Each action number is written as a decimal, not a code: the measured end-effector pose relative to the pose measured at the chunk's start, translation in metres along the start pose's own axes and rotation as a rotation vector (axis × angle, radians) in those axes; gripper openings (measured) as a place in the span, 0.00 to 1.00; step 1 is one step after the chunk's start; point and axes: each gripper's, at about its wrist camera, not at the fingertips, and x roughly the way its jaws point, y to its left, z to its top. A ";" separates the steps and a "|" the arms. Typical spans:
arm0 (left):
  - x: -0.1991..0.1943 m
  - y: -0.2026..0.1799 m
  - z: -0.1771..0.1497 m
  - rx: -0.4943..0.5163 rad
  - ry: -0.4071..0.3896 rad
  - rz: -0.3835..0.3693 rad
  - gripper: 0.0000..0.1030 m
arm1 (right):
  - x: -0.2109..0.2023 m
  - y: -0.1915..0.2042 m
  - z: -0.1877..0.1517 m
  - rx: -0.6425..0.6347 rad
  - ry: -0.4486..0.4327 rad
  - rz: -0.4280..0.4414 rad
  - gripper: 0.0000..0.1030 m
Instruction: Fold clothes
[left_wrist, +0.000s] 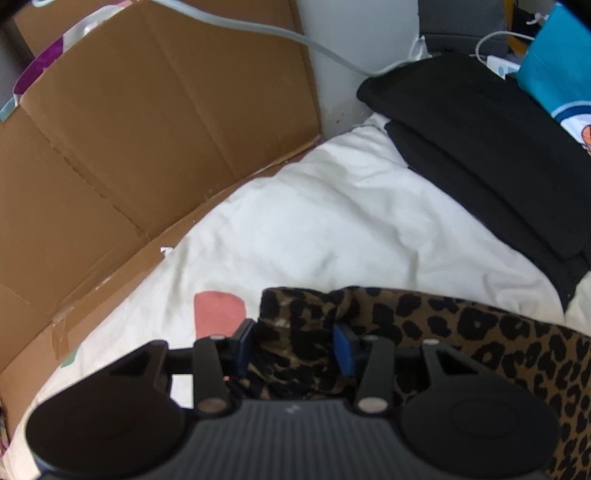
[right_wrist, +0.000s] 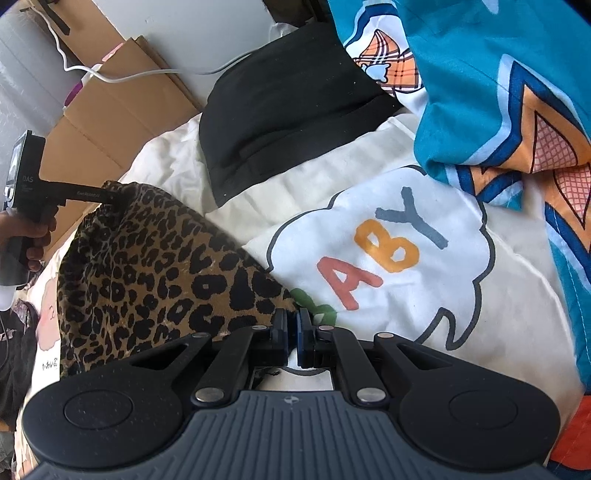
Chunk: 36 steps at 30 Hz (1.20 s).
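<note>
A leopard-print garment (right_wrist: 155, 266) lies partly raised over the white bed sheet (left_wrist: 332, 221). My left gripper (left_wrist: 293, 345) stands with its blue pads (left_wrist: 341, 347) well apart, and a bunch of the leopard-print garment (left_wrist: 295, 325) fills the gap between them. From the right wrist camera, the left gripper (right_wrist: 109, 197) sits at the garment's far raised corner, with a hand (right_wrist: 22, 236) on its handle. My right gripper (right_wrist: 293, 325) is shut on the garment's near corner. The garment's edge runs almost straight between the two grippers.
A folded black garment (left_wrist: 480, 155) lies at the back of the bed. A teal printed quilt (right_wrist: 498, 92) is bunched at the right, and a white cloth with coloured letters (right_wrist: 388, 251) lies beneath. Flat cardboard (left_wrist: 129, 147) stands along the left side, with a grey cable (left_wrist: 295, 37) hanging over it.
</note>
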 end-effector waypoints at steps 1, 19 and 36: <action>-0.001 0.000 0.000 -0.004 0.000 -0.001 0.50 | -0.002 -0.001 0.000 0.013 -0.002 0.005 0.05; -0.074 0.026 -0.043 -0.248 -0.031 -0.047 0.58 | 0.022 -0.028 -0.005 0.218 -0.025 0.125 0.35; -0.151 0.054 -0.146 -0.472 0.067 -0.066 0.58 | 0.023 -0.041 -0.007 0.287 0.000 0.293 0.32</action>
